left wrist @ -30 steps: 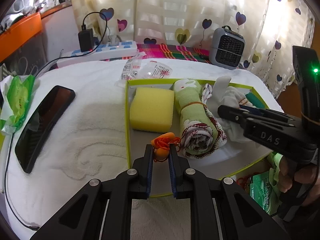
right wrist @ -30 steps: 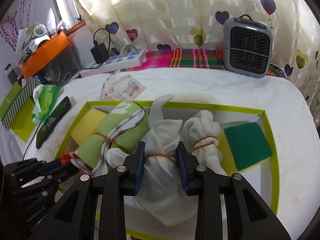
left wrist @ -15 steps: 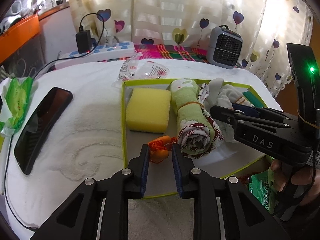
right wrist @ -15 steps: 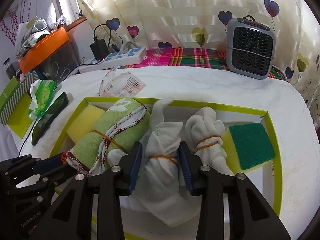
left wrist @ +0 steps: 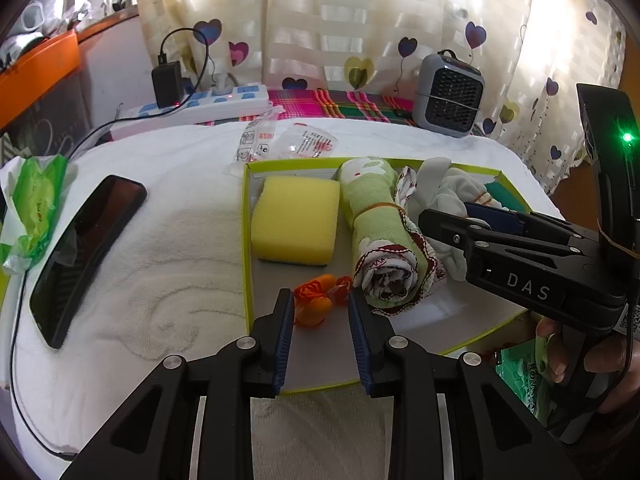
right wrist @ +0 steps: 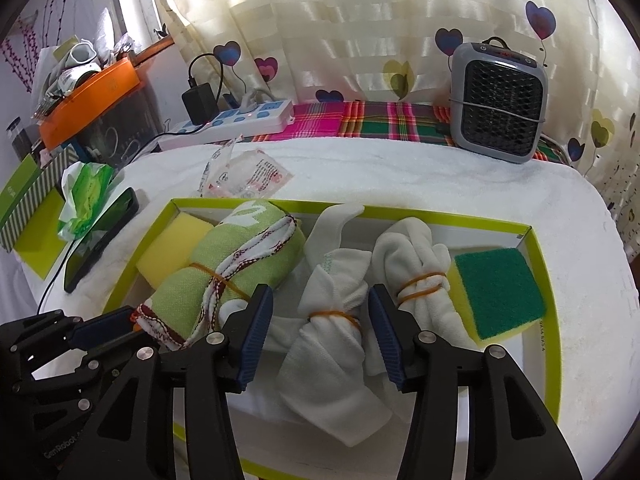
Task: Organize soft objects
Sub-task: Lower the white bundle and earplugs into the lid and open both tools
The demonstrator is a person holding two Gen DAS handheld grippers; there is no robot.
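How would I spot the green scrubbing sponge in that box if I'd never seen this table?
Find the shallow lime-edged box on the white towel. Go to its right end, beyond the two white cloth bundles tied with rubber bands. The scouring sponge lies there, alone in having a rough dark green top on a yellow base; the sponge at the far left is plain yellow.

right gripper (right wrist: 320, 326): jaws opening, astride white cloth bundle (right wrist: 328, 344), pads clear | tray (right wrist: 536, 236): bundle inside | green scrub sponge (right wrist: 498, 290): tray's right end

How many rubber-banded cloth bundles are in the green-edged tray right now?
3: green rolled towel beside the yellow sponge, white sock bundle between the opening right gripper jaws, white cloth bundle by the green scourer.
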